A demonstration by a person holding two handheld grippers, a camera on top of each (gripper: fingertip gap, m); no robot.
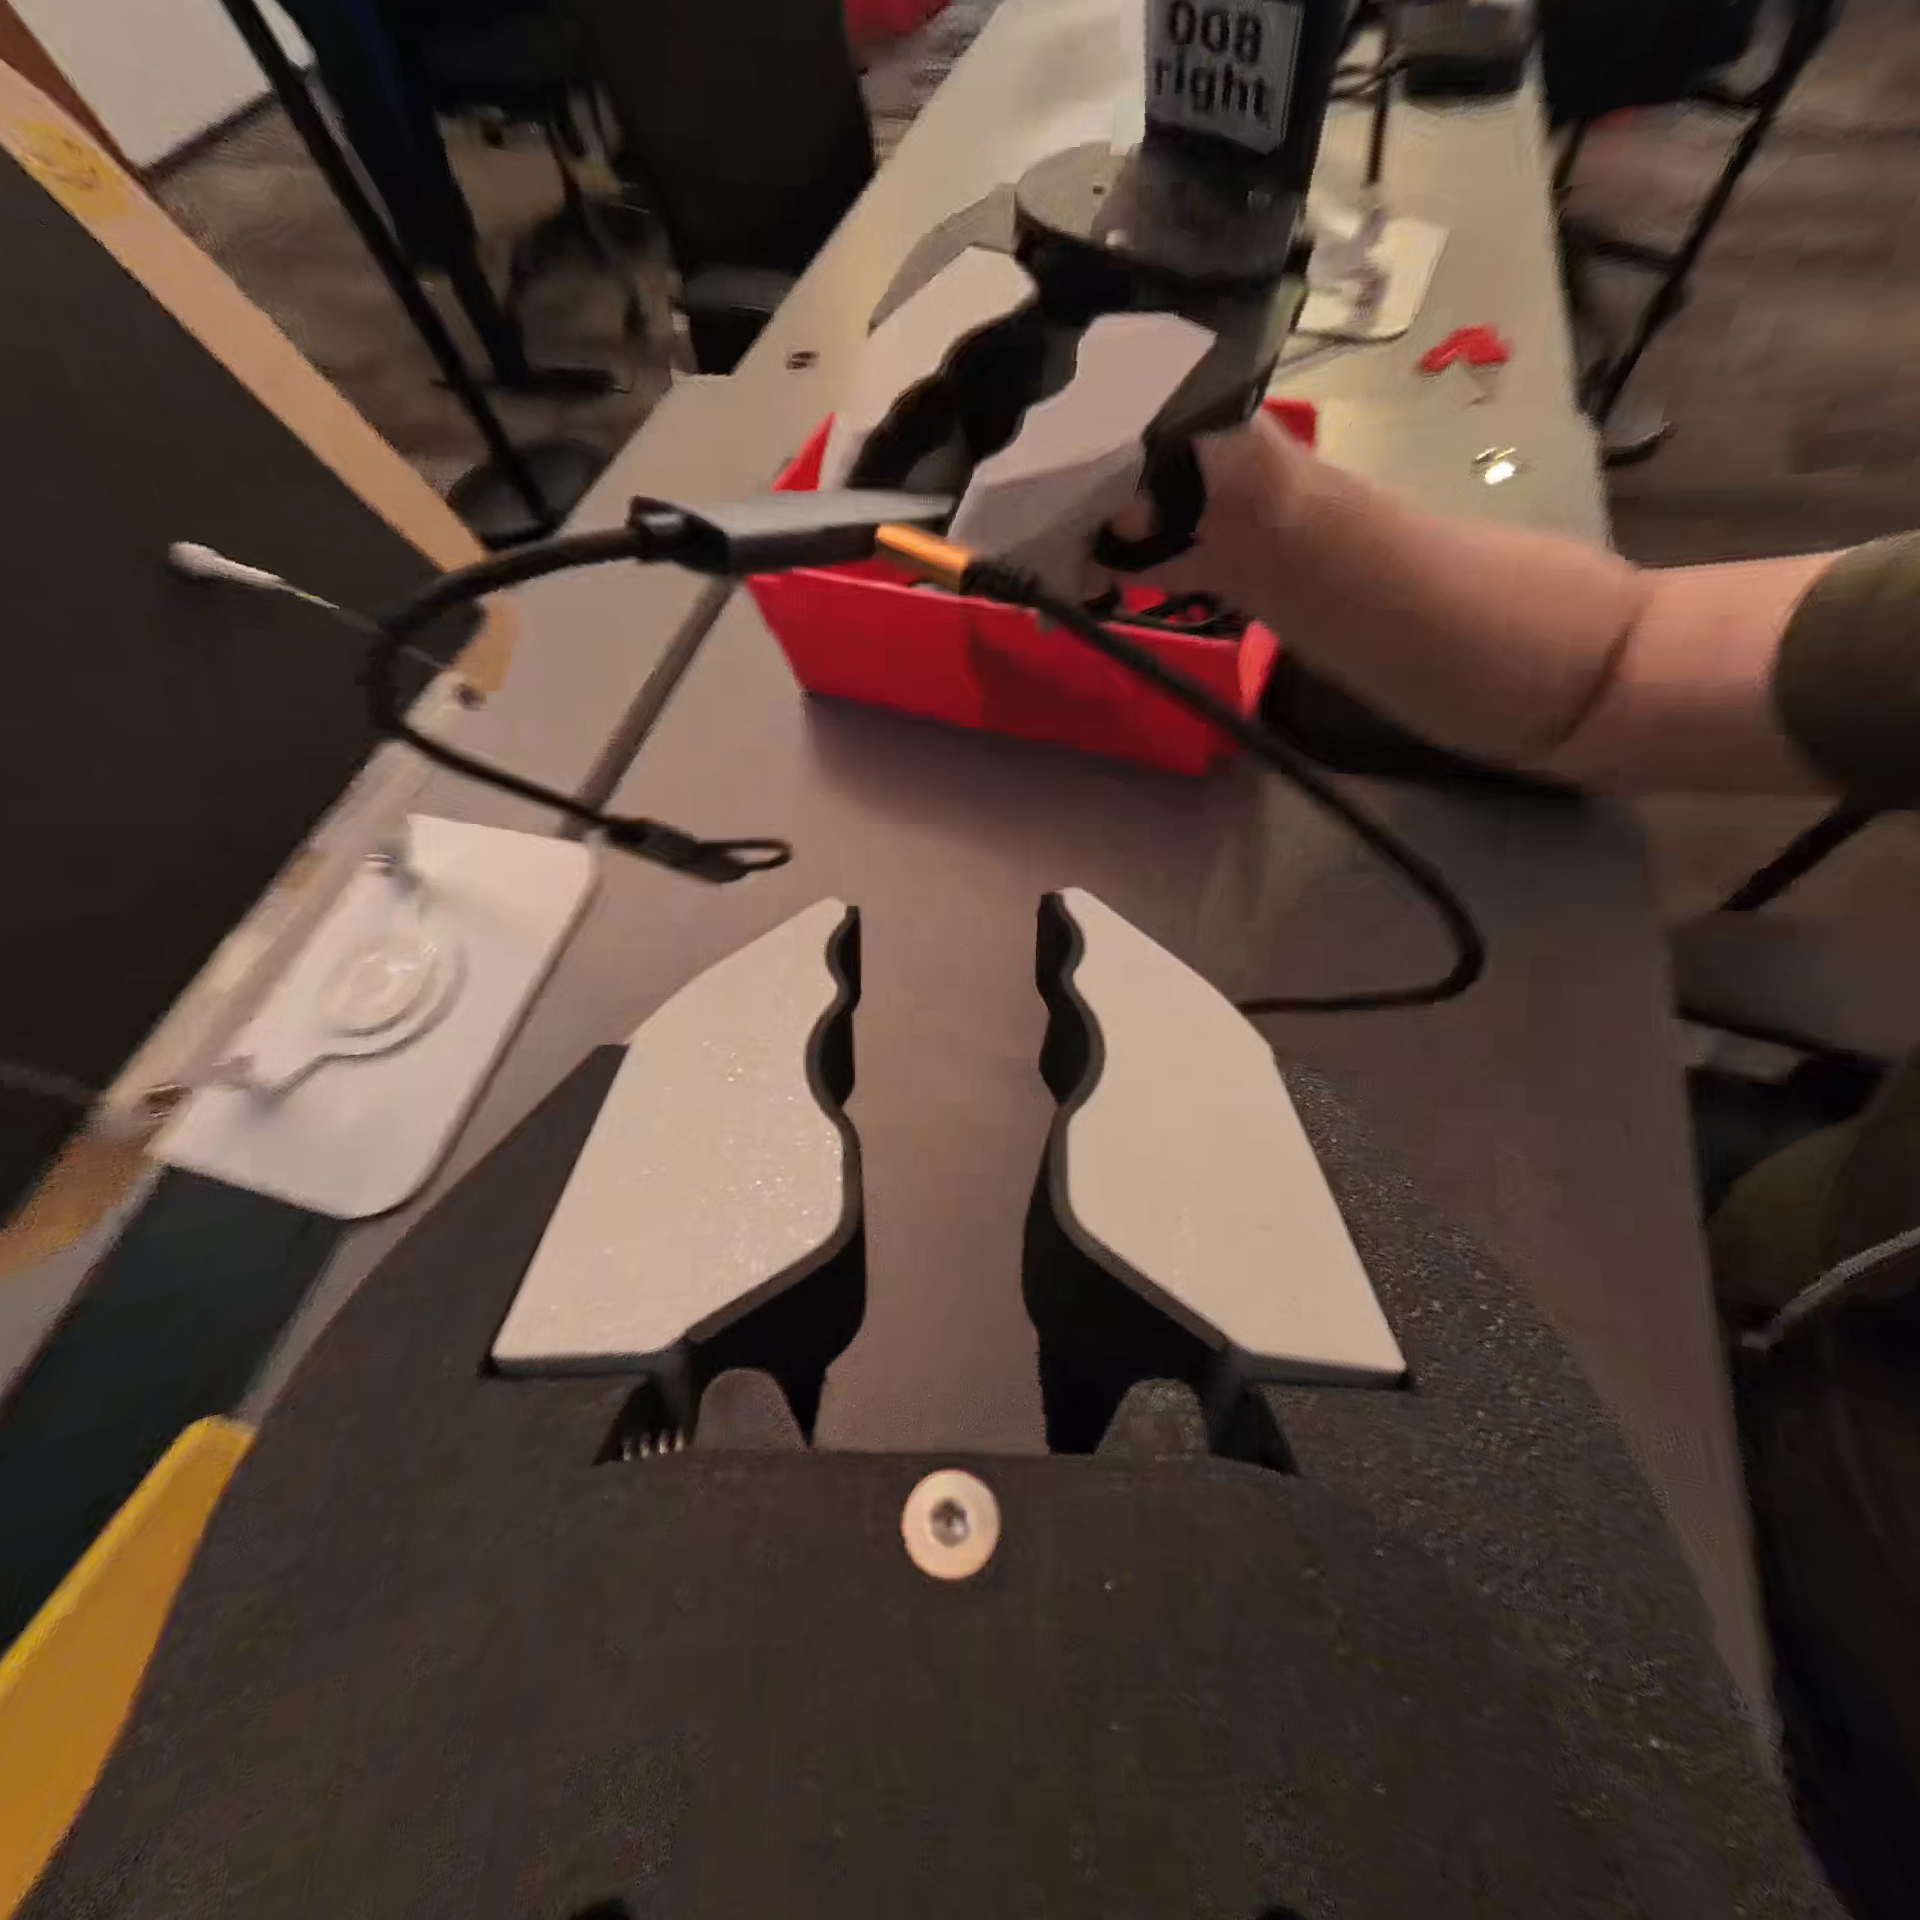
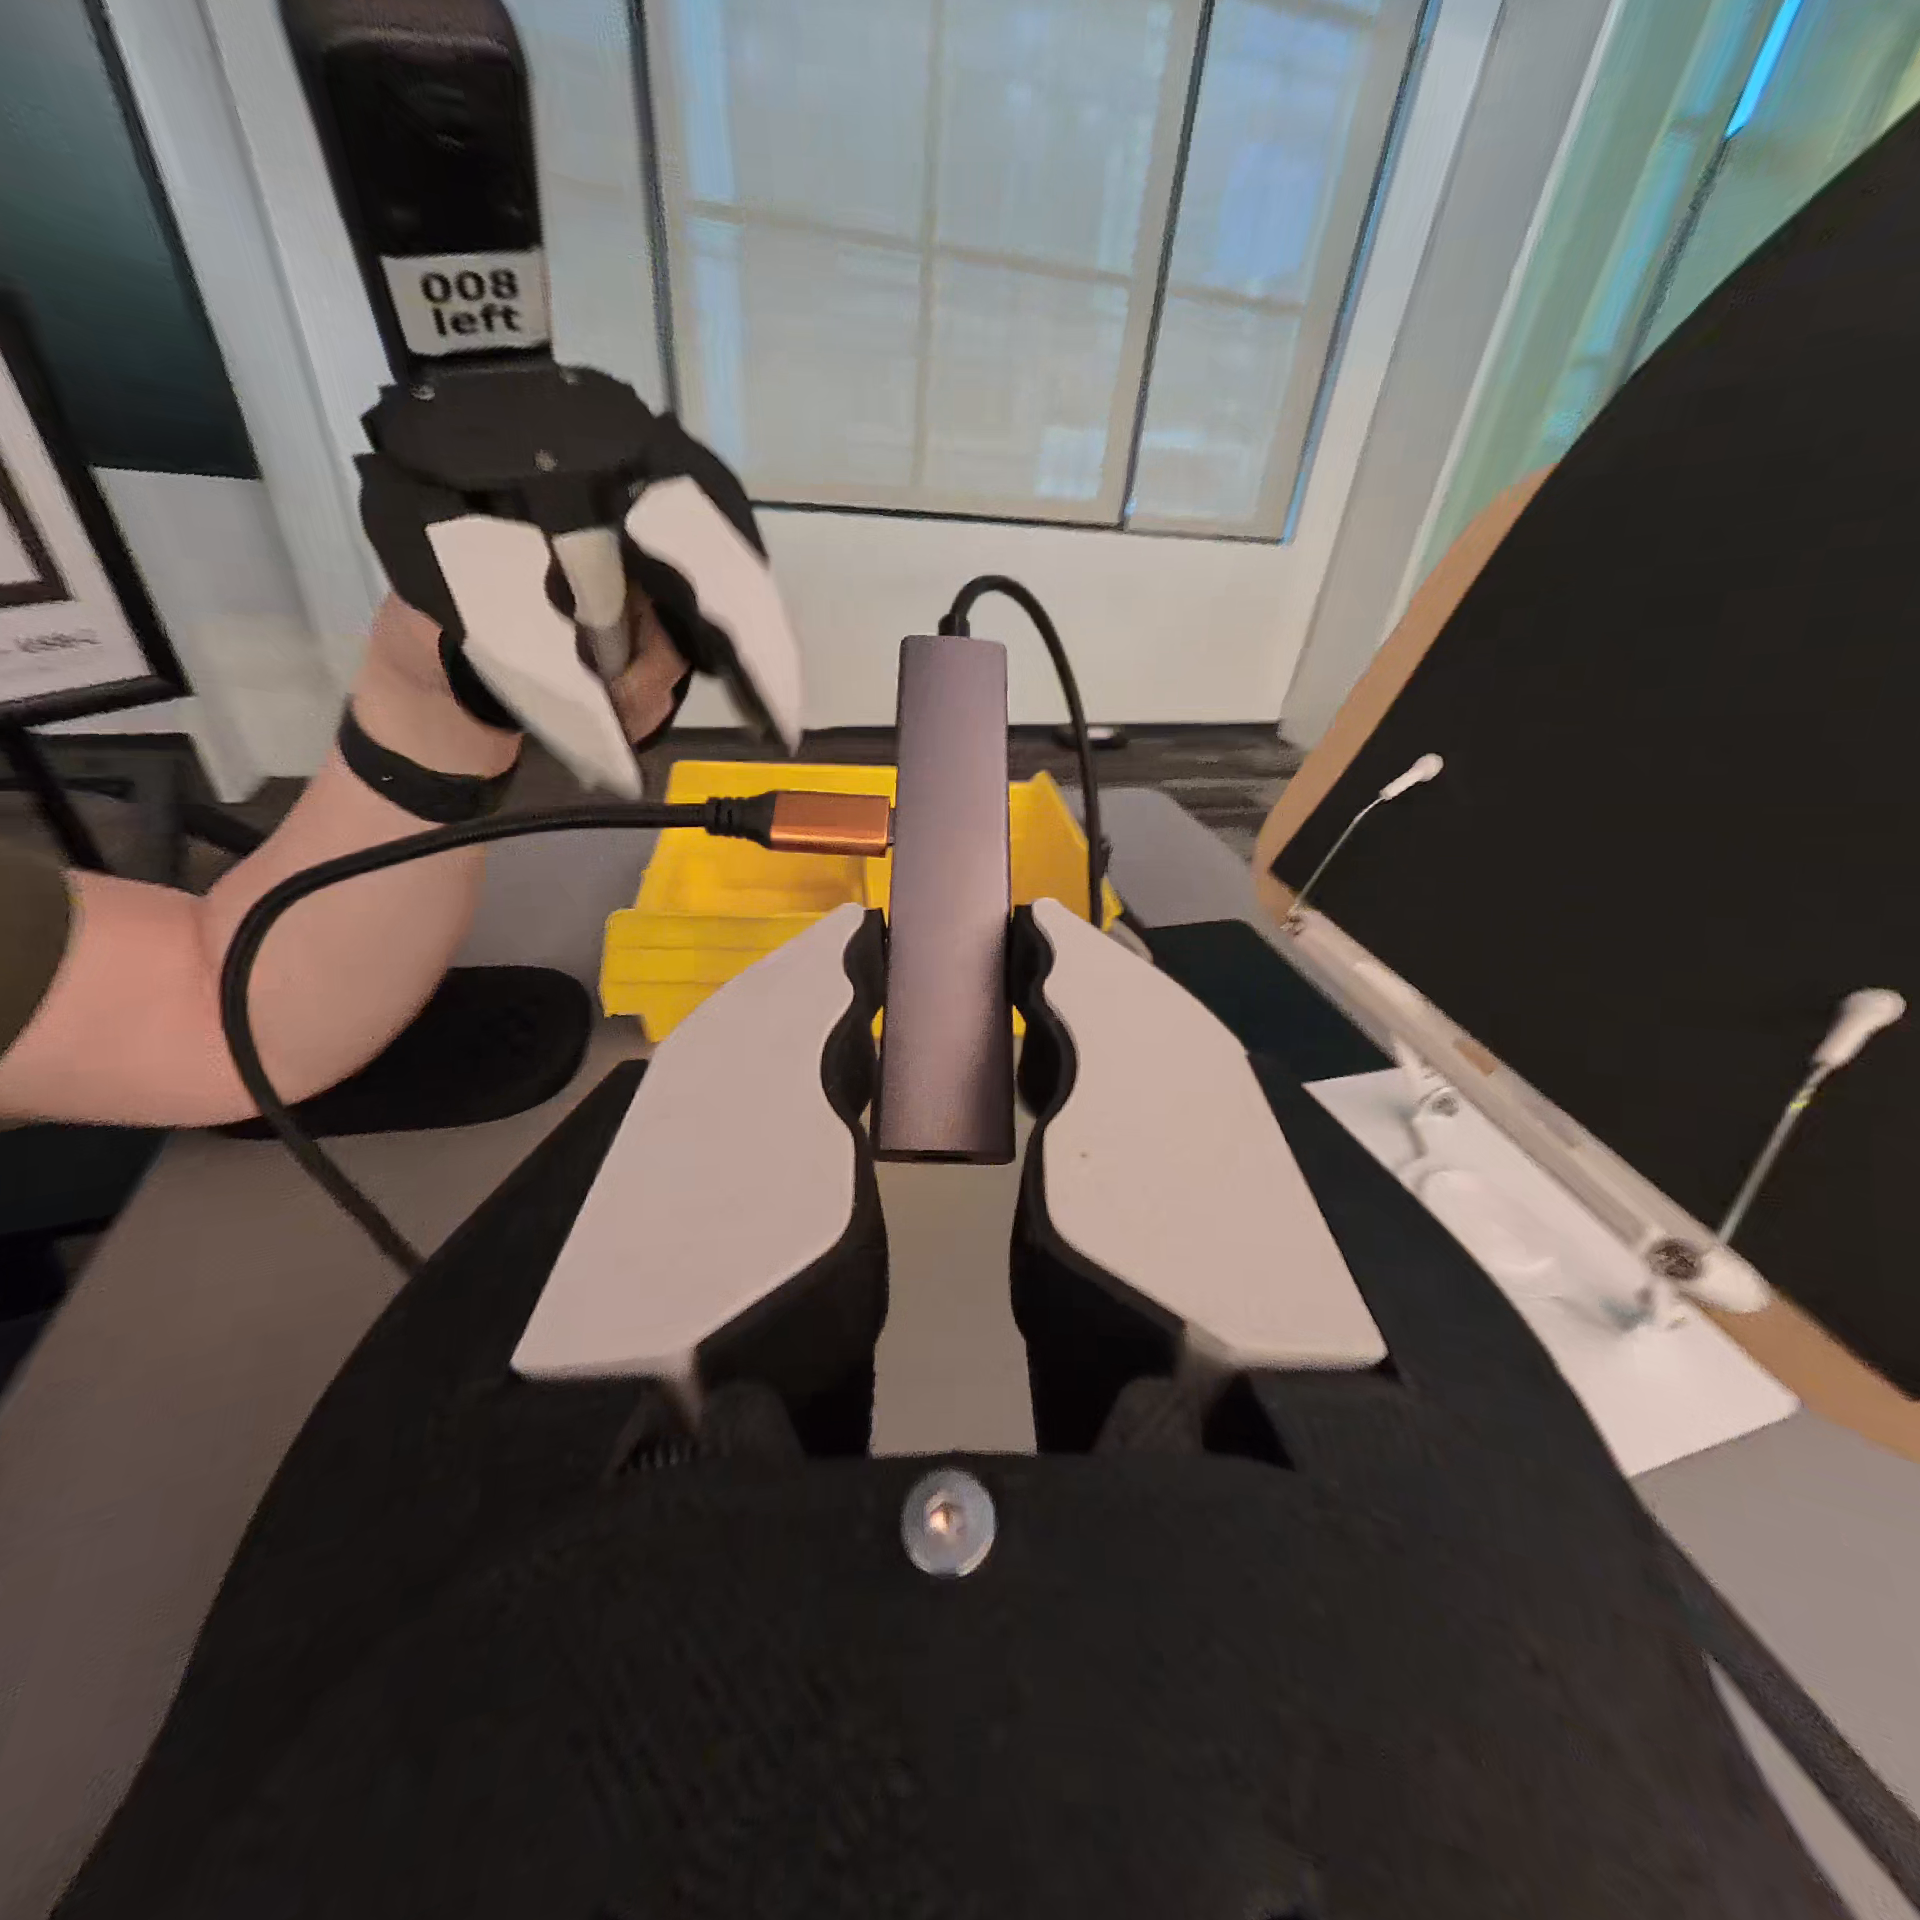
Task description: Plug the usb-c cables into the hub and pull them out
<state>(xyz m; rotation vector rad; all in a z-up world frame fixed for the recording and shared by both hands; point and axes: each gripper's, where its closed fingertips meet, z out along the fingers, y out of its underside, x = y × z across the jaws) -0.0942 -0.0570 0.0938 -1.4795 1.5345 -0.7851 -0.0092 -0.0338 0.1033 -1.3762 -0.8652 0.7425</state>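
item: right gripper (image 2: 948, 925) — jaws closing on the dark grey hub (image 2: 951, 894), gripping it by its long sides; the hub is being held lifted above the table, its near end sitting between the fingers and its far end sticking out past the fingertips.

item: usb-c cable (image 2: 312, 883) — black braided lead with a copper-coloured plug (image 2: 829, 823), sitting plugged into the left side of the hub; the lead is looping down to the left and running toward the table.

item: hub's own lead (image 2: 1049, 665) — black, leaving the far end of the hub and arching down behind it on the right.

item: left gripper (image 1: 948, 914) — jaws standing apart, holding nothing, hovering over the dark mat (image 1: 1039, 810), well apart from the hub.

item: red bin (image 1: 997, 665) — sitting on the mat under the hub in the left wrist view.

item: yellow bin (image 2: 727, 904) — sitting on the table beyond the hub in the right wrist view.

item: black panel (image 2: 1662, 675) — standing tilted at the right, cotton swabs (image 2: 1860, 1018) sticking out from it.
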